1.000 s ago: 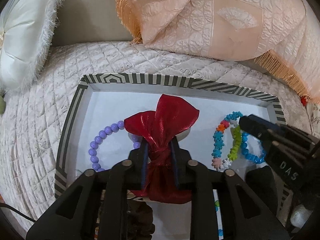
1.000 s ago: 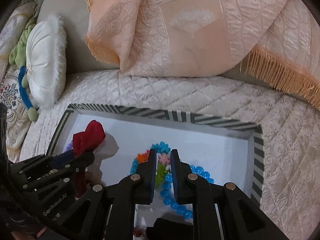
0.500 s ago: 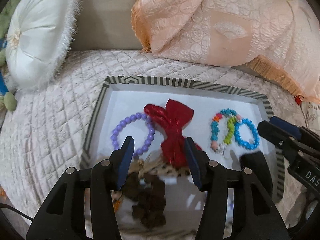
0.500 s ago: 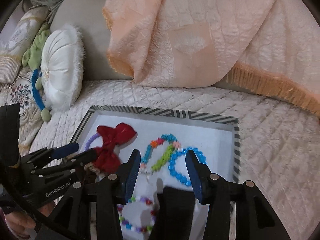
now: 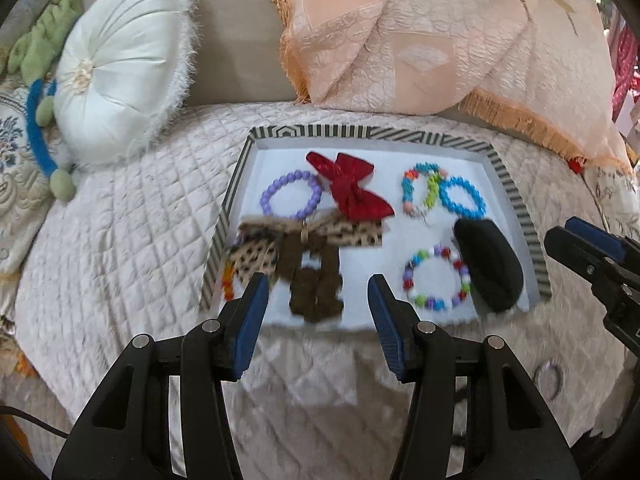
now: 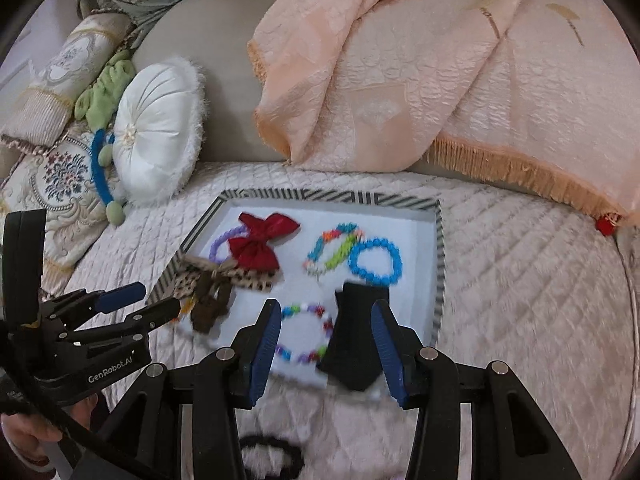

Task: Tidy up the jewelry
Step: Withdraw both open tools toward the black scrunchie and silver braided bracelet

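Note:
A striped-rim tray point(image 5: 516, 200) point(image 6: 439, 256) lies on the quilted bed. In it are a red bow point(image 5: 350, 190) point(image 6: 260, 246), a purple bead bracelet point(image 5: 290, 199), a multicolour bracelet point(image 5: 422, 188) point(image 6: 332, 250), a blue bracelet point(image 5: 463, 202) point(image 6: 375, 261), a leopard and brown bow point(image 5: 308, 264) point(image 6: 212, 284), a mixed bead bracelet point(image 5: 436, 278) point(image 6: 306, 336) and a black piece point(image 5: 488, 268) point(image 6: 356, 336). My left gripper point(image 5: 316, 320) is open and empty at the tray's near edge. My right gripper point(image 6: 326, 350) is open and empty above the near right part.
A white round cushion point(image 5: 120, 72) and a green and blue plush toy point(image 5: 44, 92) lie at the left. A peach fringed throw point(image 5: 440, 40) hangs behind the tray. A black hair tie point(image 6: 272, 456) lies on the quilt below the right gripper.
My left gripper let go of the red bow, which now lies in the tray, then opened and drew back. My right gripper opened and drew back too.

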Demonstrator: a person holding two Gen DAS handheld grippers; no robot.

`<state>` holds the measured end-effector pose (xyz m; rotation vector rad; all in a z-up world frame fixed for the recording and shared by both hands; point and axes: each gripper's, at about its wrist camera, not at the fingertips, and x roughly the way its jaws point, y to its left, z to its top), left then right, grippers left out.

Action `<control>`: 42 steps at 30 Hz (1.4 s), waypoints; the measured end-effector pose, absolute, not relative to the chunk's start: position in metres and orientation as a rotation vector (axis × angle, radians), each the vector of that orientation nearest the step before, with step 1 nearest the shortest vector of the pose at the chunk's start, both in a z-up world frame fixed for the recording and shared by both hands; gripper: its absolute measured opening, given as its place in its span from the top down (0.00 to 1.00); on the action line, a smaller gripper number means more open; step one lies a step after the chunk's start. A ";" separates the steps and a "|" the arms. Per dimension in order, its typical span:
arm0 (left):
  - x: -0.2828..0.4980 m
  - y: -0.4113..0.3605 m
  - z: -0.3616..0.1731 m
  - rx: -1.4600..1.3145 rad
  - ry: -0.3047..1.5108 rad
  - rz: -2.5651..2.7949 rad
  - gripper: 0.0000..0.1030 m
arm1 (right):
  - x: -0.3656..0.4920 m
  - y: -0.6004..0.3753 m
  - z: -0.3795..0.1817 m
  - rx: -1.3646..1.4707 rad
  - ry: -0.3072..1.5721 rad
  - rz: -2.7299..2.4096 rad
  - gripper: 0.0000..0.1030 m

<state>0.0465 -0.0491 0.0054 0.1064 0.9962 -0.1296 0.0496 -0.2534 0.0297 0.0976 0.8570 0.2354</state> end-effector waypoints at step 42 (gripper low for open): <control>-0.055 -0.063 -0.024 0.080 1.081 -0.275 0.50 | -0.051 -0.323 -0.031 0.094 1.052 0.079 0.48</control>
